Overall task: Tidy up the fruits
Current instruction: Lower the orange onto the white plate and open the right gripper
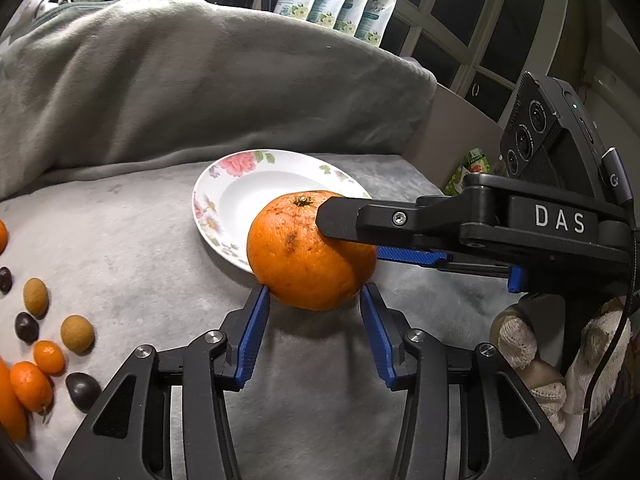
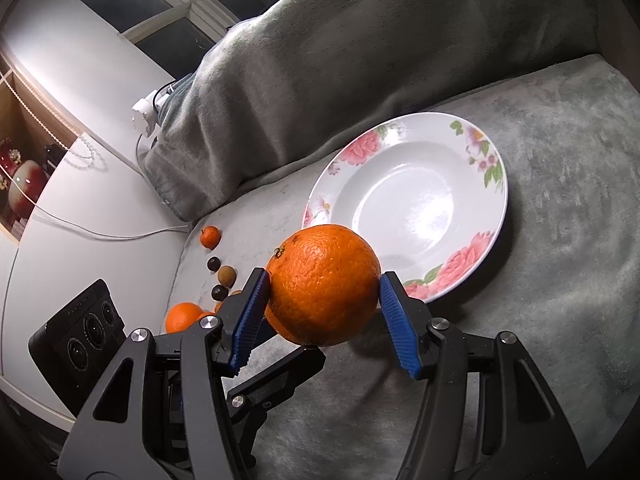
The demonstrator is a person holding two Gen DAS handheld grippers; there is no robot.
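A large orange (image 1: 304, 256) hangs just above the grey blanket, in front of a white flowered plate (image 1: 208, 200). My right gripper (image 1: 348, 236) comes in from the right and is shut on it; in the right wrist view its blue pads (image 2: 256, 304) press both sides of the orange (image 2: 324, 284). My left gripper (image 1: 314, 288) stands open below, its pad tips close beside the fruit's lower flanks. One left finger (image 2: 280, 364) shows under the orange. The plate (image 2: 424, 120) holds nothing.
Small fruits lie in a loose row at the left: kumquats (image 1: 48, 356), longans (image 1: 77, 334), dark round ones (image 1: 26, 328) and another orange (image 2: 182, 316). A bunched grey blanket (image 1: 200, 80) rises behind. A gloved hand (image 1: 520, 340) holds the right gripper.
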